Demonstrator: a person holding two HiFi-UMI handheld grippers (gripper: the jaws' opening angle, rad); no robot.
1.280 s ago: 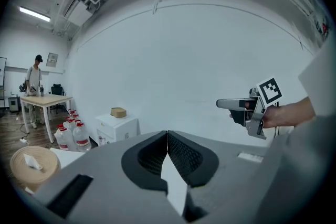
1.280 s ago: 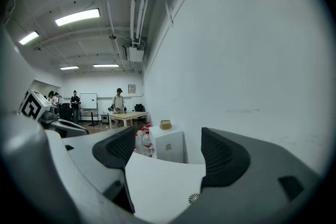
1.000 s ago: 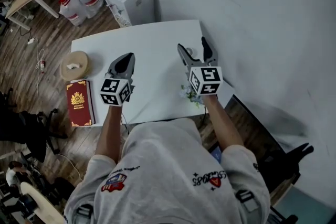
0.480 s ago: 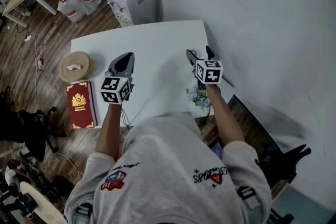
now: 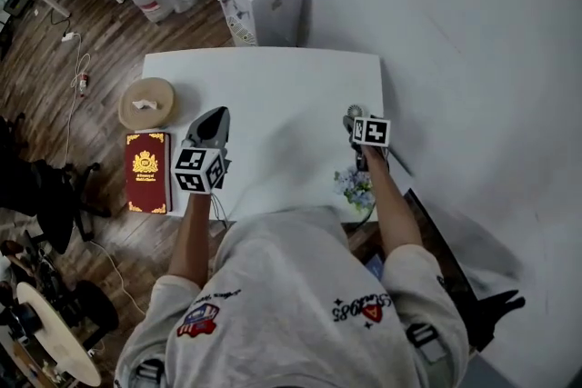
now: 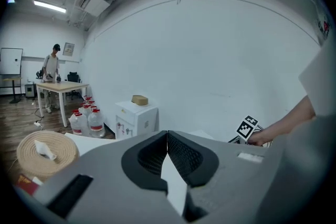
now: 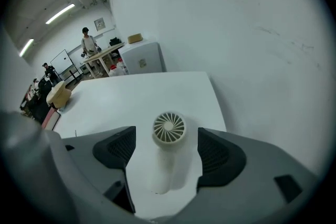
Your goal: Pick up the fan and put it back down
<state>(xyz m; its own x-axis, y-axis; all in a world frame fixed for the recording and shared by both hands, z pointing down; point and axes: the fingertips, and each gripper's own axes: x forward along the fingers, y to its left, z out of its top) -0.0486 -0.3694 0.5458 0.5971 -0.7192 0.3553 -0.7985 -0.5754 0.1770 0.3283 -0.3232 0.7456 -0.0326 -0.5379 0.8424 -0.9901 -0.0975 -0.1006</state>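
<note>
You are holding the right gripper (image 7: 166, 140) over the fan (image 7: 169, 128) with its fingers (image 7: 116, 148) spread wide. The fan is sitting in the gap between them, roughly centred. Bare desk is showing on either side of it, so neither finger is touching it. The fan is resting on the white desk (image 5: 273, 95), near its right edge.

The right gripper view is giving you the clearance on both sides of the fan. In the head view the marker cube is covering most of the fan, leaving only a small round shape at the fingertips. The head view alone is showing a bunch of flowers (image 5: 353, 186) at the desk's near right edge and a red book (image 5: 148, 173) off its left side.

The left gripper (image 6: 167, 136) is hovering over the left part of the desk, well apart from the fan. Its fingers are pressed together with nothing between them.

The fan appears to be standing upright, though the wide-angle lens is distorting its shape. Its long axis is running up from the desk, and its round grille is facing up toward the right gripper's camera.
</note>
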